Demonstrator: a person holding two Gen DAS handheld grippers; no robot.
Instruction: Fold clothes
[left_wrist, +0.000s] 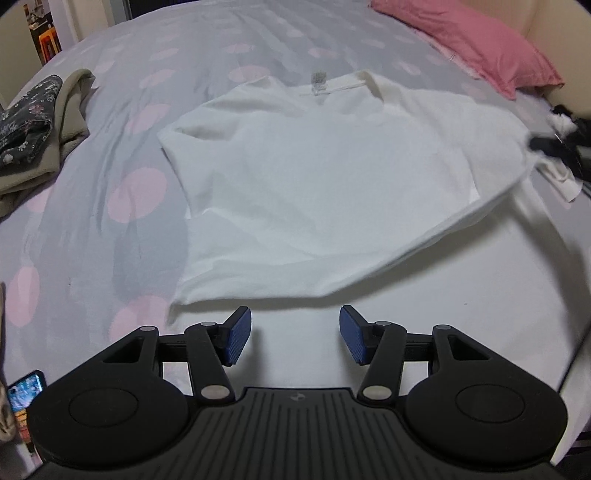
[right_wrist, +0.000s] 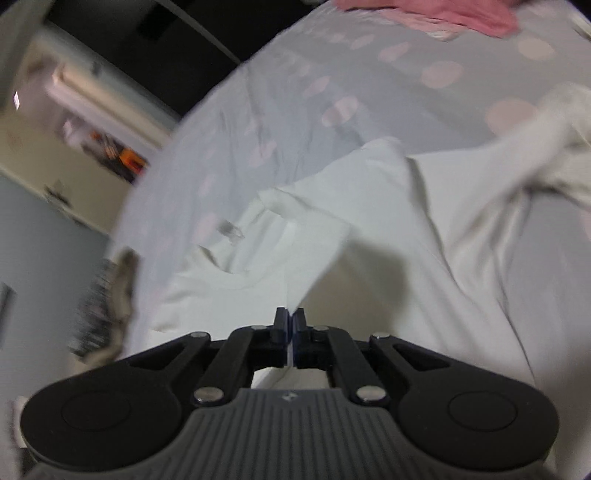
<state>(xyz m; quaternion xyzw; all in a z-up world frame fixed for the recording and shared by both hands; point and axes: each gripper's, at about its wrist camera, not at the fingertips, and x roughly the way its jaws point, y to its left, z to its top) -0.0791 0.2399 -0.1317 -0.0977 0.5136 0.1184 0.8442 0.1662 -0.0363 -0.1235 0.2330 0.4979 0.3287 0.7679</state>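
Left wrist view faces bed (left_wrist: 92, 206) — right nearer; both share shirt (left_wrist: 314, 177).

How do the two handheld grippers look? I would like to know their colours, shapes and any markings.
Both are matte black. The left gripper has two rounded lobes, ribbed grey housing with a small logo, silver pivot pins on angled linkage arms, and ribbed blue pads on its fingers. The right gripper has the same build; only a thin blue strip shows on it. No cables, hands or sleeves are visible.

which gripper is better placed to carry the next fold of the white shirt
Right, probably. The right gripper is shut on the white shirt, its edge lifted. The left gripper hangs open, short of the hem, holding nothing.
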